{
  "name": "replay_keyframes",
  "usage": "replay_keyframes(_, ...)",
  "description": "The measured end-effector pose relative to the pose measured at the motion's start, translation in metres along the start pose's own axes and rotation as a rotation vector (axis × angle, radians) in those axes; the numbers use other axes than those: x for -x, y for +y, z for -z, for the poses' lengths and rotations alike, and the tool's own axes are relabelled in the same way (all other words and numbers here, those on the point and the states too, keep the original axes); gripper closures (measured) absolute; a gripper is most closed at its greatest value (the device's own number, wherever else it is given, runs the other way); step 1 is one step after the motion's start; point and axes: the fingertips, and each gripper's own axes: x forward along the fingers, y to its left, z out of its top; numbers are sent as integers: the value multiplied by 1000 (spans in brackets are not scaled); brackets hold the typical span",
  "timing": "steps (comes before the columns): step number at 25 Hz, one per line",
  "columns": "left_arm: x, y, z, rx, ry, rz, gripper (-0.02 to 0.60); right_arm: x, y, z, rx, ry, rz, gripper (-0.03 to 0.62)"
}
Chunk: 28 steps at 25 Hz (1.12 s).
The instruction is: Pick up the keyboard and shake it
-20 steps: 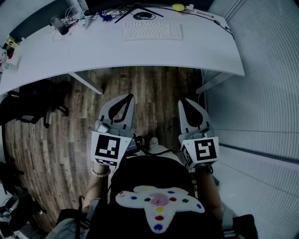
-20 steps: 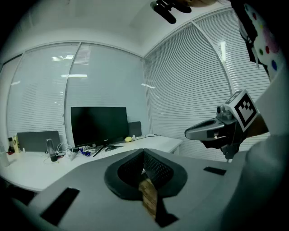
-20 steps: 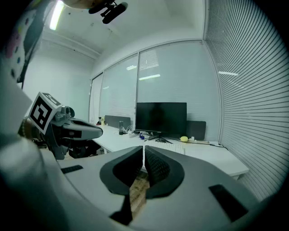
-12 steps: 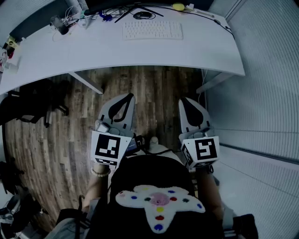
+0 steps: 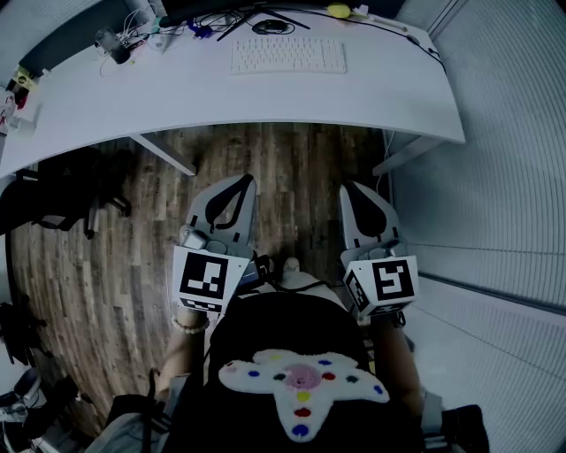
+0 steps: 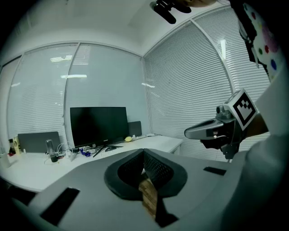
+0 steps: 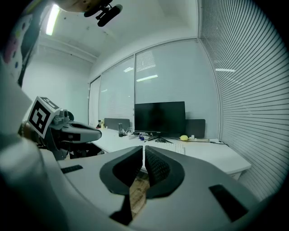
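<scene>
The keyboard (image 5: 288, 56) lies flat on the white tabletop (image 5: 221, 102), toward its far edge, just in front of the tangle of cables at the foot of the monitor (image 6: 98, 126). A small yellow object (image 5: 337, 12) sits beyond it, close to the far right corner.

Both grippers are held over the wooden floor (image 5: 292, 168), well short of the tabletop's near edge and apart from the keyboard. The left gripper (image 5: 245, 183) points forward with its jaws together and nothing between them (its own view shows only a sliver of floor under the closed tips). The right gripper (image 5: 348, 189) is level with it, just to the side, its jaws likewise pressed together and empty. In the right gripper view the keyboard shows as a pale strip beyond the jaw tips, with the monitor behind it.
</scene>
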Motion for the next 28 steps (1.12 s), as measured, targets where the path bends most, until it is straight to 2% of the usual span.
replay_keyframes(20, -23, -38, -11, -17, -17, -74, 565, 16, -46, 14, 4, -31, -54, 554)
replay_keyframes(28, -32, -50, -13, -22, -25, -46, 565, 19, -53, 16, -10, -41, -41, 554)
